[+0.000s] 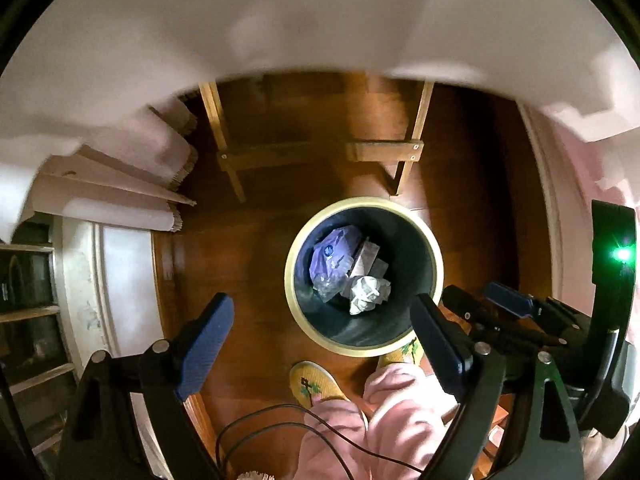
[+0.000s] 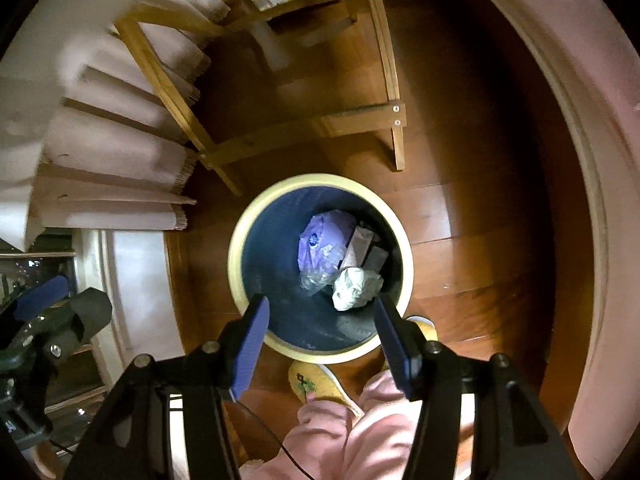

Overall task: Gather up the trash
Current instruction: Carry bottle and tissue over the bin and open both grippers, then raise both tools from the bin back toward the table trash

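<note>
A round dark trash bin with a cream rim [image 1: 294, 304] [image 2: 236, 272] stands on the wooden floor below both grippers. Inside lie a purple plastic bag [image 1: 334, 254] [image 2: 320, 240], a crumpled white paper [image 1: 368, 292] [image 2: 354, 286] and brown cardboard pieces [image 1: 368, 258] [image 2: 362, 246]. My left gripper [image 1: 322, 314] is open and empty, high above the bin's near rim. My right gripper [image 2: 320, 316] is open and empty above the bin's near side; it also shows at the right of the left wrist view [image 1: 492, 304].
A wooden table frame [image 1: 248, 160] [image 2: 304, 132] with a white cloth [image 1: 280, 20] [image 2: 120, 120] stands beyond the bin. The person's pink trousers [image 1: 384, 412] and yellow slippers [image 1: 316, 380] [image 2: 316, 380] are beside the bin. A white cabinet and shelves [image 1: 36, 312] stand left. A black cable [image 1: 280, 420] hangs below.
</note>
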Motion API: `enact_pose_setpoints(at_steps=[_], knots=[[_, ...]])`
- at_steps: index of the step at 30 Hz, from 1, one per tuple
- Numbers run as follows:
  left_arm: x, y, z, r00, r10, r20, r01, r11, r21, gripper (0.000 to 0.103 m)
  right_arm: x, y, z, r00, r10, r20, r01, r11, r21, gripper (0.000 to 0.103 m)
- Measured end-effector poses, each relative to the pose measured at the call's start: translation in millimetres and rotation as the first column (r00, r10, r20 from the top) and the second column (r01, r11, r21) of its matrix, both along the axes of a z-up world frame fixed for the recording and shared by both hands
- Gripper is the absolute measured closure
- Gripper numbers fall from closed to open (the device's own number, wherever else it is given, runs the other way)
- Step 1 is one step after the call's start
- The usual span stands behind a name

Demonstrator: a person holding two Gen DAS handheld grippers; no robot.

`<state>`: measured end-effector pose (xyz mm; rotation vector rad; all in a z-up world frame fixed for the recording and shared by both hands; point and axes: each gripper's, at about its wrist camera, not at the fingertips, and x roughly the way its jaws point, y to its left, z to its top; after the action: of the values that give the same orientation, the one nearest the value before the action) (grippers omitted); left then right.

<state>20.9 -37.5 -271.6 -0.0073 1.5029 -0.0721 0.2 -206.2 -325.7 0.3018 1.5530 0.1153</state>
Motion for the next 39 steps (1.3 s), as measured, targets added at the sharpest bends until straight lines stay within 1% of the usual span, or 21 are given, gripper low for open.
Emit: enact_pose_setpoints(at_steps=[3, 10, 12, 13, 15, 20, 22, 27, 29, 33, 35, 38, 39], knots=[[0.1, 1.8, 24.5, 1.0, -0.012, 0.02, 0.012, 1.0, -0.004, 0.014, 0.1, 0.2, 23.2, 1.0, 0.005, 0.02, -0.006, 1.0, 0.005, 0.048], [-3.6, 1.5, 97.2, 0.995, -0.051, 0.091, 0.052, 0.999, -0.006, 0.014, -5.2, 2.1, 83.5, 0.998, -0.013, 0.053, 0.012, 1.0, 0.02, 0.048], [-6.5, 2.6, 122.7, 0.99, -0.068, 0.12, 0.069, 0.998, -0.003, 0.014, -9.8, 4.6, 106.6, 0.998, -0.012, 0.068, 0.01, 1.0, 0.023, 0.048], [-7.4, 3.8, 130.9, 0.989, -0.074, 0.129, 0.075, 0.997, -0.001, 0.014, -11.3, 4.9, 113.4, 0.997, -0.01, 0.072, 0.009, 1.0, 0.024, 0.048], [-12.2, 6.6, 156.6, 0.983, -0.093, 0.161, 0.094, 0.996, 0.002, 0.014, -15.7, 8.1, 133.4, 0.996, -0.006, 0.084, 0.004, 1.0, 0.025, 0.048], [-22.8, 14.3, 207.9, 0.968, -0.13, 0.214, 0.131, 0.991, 0.011, 0.014, -26.5, 17.7, 185.4, 0.993, 0.009, 0.118, -0.012, 1.0, 0.02, 0.048], [-28.9, 17.3, 227.9, 0.96, -0.146, 0.241, 0.147, 0.989, 0.013, 0.014, -29.5, 21.7, 205.9, 0.99, 0.018, 0.138, -0.02, 1.0, 0.016, 0.048], [-37.6, 22.4, 272.7, 0.933, -0.179, 0.311, 0.181, 0.983, 0.023, 0.014, -32.1, 26.6, 265.0, 0.974, 0.02, 0.224, -0.02, 1.0, -0.003, 0.048], [-39.4, 24.7, 293.0, 0.916, -0.194, 0.352, 0.197, 0.98, 0.028, 0.014, -32.0, 24.9, 282.9, 0.965, 0.018, 0.26, -0.016, 1.0, -0.011, 0.048], [-40.1, 26.4, 323.2, 0.884, -0.199, 0.422, 0.203, 0.978, 0.036, 0.014, -30.8, 24.0, 320.6, 0.94, 0.024, 0.34, -0.01, 0.999, -0.043, 0.048], [-38.6, 28.8, 339.9, 0.863, -0.197, 0.465, 0.203, 0.978, 0.037, 0.014, -28.5, 23.6, 334.0, 0.93, 0.025, 0.366, -0.005, 0.998, -0.055, 0.048], [-33.9, 32.5, 357.8, 0.84, -0.185, 0.509, 0.191, 0.981, 0.041, 0.014, -21.9, 19.9, 351.9, 0.914, 0.031, 0.406, -0.001, 0.997, -0.073, 0.048], [-31.4, 33.9, 361.1, 0.837, -0.179, 0.517, 0.186, 0.982, 0.038, 0.014, -18.8, 18.5, 357.9, 0.907, 0.033, 0.419, 0.0, 0.997, -0.078, 0.048]])
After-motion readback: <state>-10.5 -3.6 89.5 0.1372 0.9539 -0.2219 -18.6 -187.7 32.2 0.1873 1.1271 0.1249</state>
